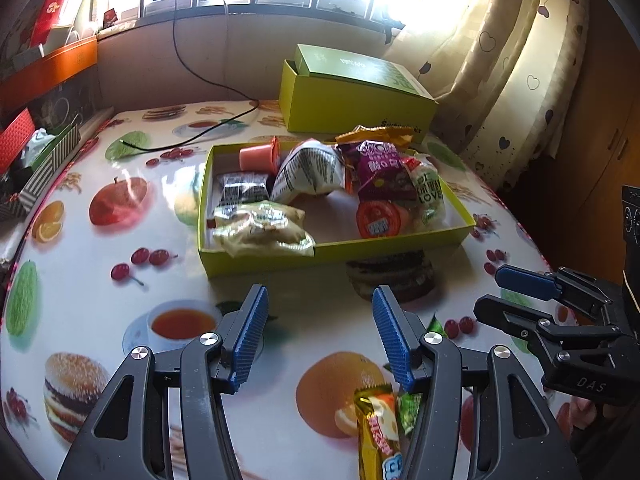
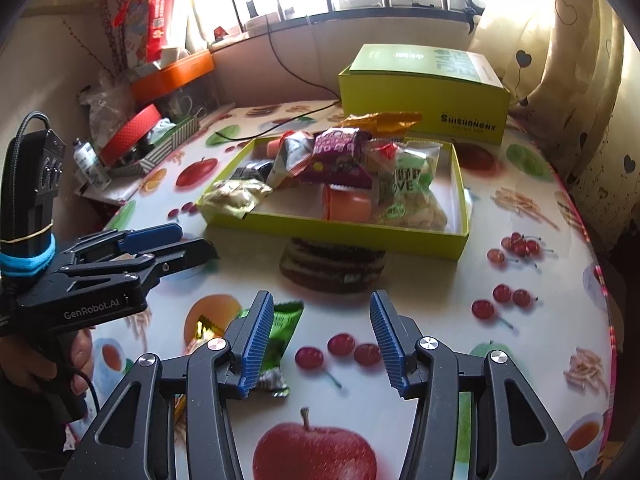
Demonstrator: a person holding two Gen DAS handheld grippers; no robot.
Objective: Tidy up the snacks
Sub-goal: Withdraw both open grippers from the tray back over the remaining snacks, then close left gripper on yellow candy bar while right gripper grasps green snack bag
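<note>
A shallow yellow-green tray (image 1: 264, 261) (image 2: 332, 227) sits mid-table, filled with several snack packets and jelly cups. My left gripper (image 1: 320, 336) is open and empty, held just in front of the tray. A yellow packet (image 1: 376, 428) and a green packet (image 1: 408, 410) lie on the cloth by its right finger. My right gripper (image 2: 322, 344) is open and empty; the green packet (image 2: 280, 332) lies beside its left finger, with the yellow packet (image 2: 204, 326) partly hidden behind. Each gripper shows in the other's view: the right one (image 1: 520, 296), the left one (image 2: 176, 244).
A closed yellow-green box (image 1: 352, 92) (image 2: 424, 96) stands behind the tray. A black cable (image 1: 192, 132) runs over the fruit-print tablecloth. Orange and red boxes and clutter (image 2: 160, 120) crowd the left side. Curtains (image 1: 500, 60) hang at the right.
</note>
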